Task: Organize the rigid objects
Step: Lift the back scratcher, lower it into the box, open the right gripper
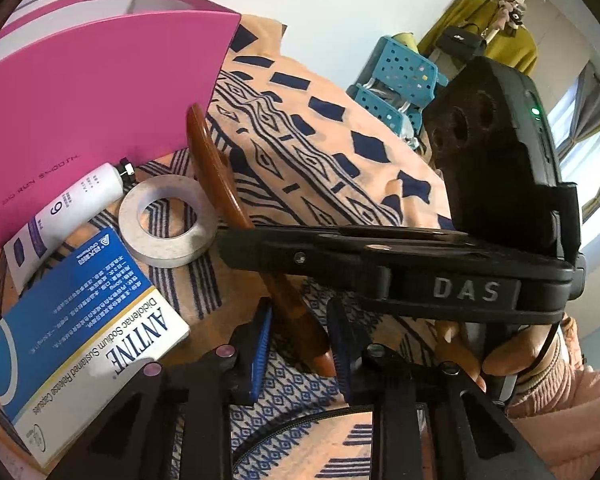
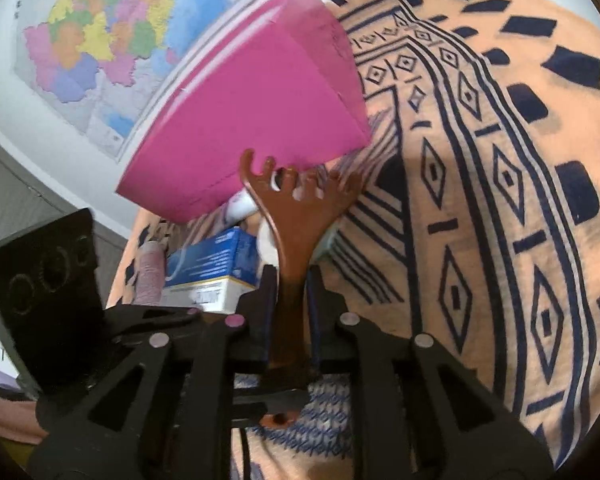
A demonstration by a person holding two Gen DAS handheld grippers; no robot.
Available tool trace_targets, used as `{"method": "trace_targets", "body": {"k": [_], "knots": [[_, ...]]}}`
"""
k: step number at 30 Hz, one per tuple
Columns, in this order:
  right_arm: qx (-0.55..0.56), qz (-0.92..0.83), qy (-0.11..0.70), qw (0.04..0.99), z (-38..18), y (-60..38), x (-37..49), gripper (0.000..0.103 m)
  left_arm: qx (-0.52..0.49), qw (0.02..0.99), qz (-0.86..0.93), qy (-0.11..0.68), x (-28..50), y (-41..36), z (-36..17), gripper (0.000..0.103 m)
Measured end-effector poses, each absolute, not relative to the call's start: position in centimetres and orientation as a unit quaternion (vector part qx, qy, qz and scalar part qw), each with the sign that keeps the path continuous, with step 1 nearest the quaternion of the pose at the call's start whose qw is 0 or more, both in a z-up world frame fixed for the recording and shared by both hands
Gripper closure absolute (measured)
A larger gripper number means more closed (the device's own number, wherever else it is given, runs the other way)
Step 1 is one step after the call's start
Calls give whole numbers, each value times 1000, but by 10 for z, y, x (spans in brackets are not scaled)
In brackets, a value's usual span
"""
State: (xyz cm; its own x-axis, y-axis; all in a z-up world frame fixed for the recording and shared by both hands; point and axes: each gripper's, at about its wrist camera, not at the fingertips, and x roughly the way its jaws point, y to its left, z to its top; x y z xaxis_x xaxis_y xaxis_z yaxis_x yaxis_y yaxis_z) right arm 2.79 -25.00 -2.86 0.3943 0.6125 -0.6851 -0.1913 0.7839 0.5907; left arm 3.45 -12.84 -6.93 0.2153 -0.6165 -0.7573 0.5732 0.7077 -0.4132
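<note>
Pinching the brown wooden back scratcher (image 2: 296,216) by its handle, the right gripper (image 2: 292,300) holds it above the patterned cloth (image 2: 480,200). The left gripper (image 1: 300,344) stands spread around its handle end. Beside it lie a tape roll (image 1: 168,220), white tube (image 1: 64,208), medicine box (image 1: 80,340) and pink box (image 1: 100,92).

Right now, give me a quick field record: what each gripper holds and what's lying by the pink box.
right gripper: jaws shut on brown wooden back scratcher, claw end forward
left gripper: jaws open either side of the scratcher's handle
pink box: open, on patterned cloth
beside box: white tube, tape roll, blue medicine box
transfer: scratcher apparently between both grippers; handover direction unclear
</note>
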Motion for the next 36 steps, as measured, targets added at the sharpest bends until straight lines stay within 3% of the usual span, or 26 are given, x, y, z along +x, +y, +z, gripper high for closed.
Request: {"method": "trace_targets", "body": {"k": [21, 36], "knots": [[152, 316, 368, 861, 74, -225, 52, 88, -25, 840, -361, 404, 54, -97, 11, 76], [115, 316, 347, 875, 104, -210, 127, 88, -40, 863, -316, 392, 130, -87, 43, 76]]}}
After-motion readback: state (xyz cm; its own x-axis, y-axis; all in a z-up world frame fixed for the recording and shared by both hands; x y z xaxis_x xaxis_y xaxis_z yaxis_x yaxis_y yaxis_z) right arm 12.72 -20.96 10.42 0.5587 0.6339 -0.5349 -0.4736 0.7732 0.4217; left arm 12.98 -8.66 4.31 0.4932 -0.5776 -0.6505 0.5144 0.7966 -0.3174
